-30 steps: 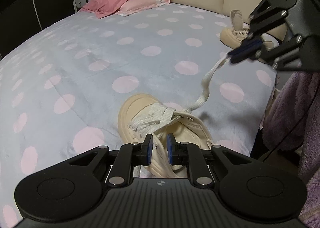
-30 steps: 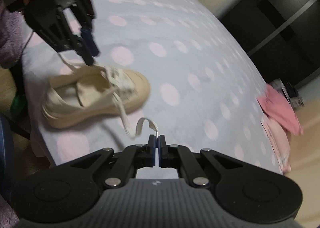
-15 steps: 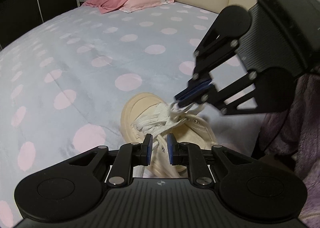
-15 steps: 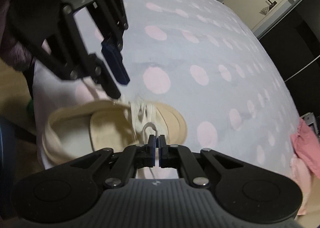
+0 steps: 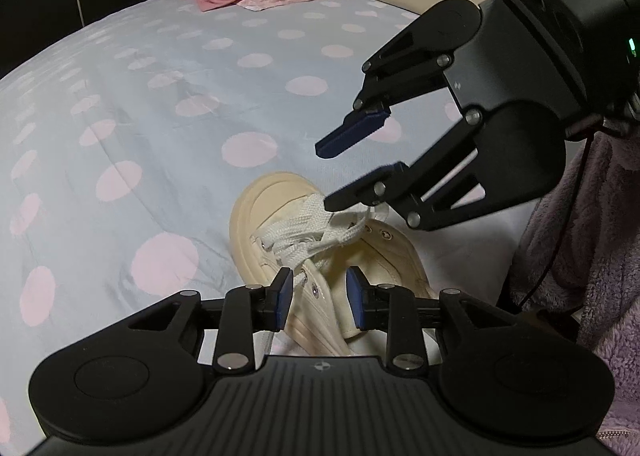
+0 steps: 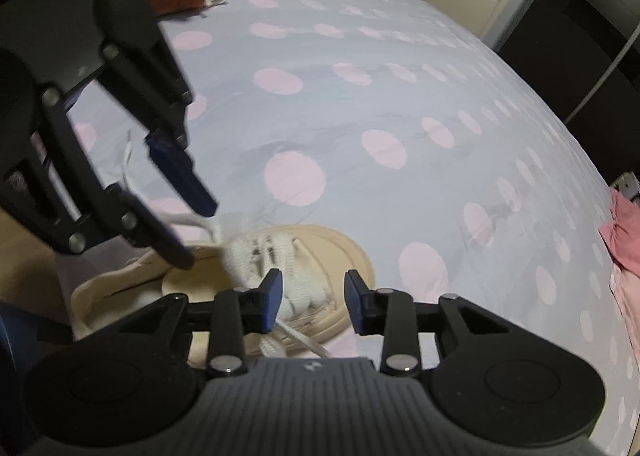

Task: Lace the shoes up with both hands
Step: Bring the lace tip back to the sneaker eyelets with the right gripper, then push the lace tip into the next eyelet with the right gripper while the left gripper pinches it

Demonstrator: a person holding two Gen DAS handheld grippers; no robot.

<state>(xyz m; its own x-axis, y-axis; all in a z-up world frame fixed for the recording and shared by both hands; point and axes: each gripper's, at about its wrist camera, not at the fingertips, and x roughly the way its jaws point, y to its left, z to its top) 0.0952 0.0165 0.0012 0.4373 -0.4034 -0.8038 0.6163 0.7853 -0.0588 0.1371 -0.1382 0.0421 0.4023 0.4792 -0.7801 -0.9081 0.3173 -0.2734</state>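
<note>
Two jaws on each hand-held gripper, left (image 5: 319,296) and right (image 6: 313,302), have just been opening, released, so you can regrip the shoelace (image 5: 316,230); canvas sneaker (image 5: 352,256) lies lower centre on the bed (image 5: 160,115).

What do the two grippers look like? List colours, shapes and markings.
Both grippers are matte black, with a ribbed body that bears a small round emblem, two round discs, and silver rivets on the linkage bars. The left gripper and right gripper have blue pads on their jaws. A fuzzy purple sleeve and a thin black cable show.
</note>
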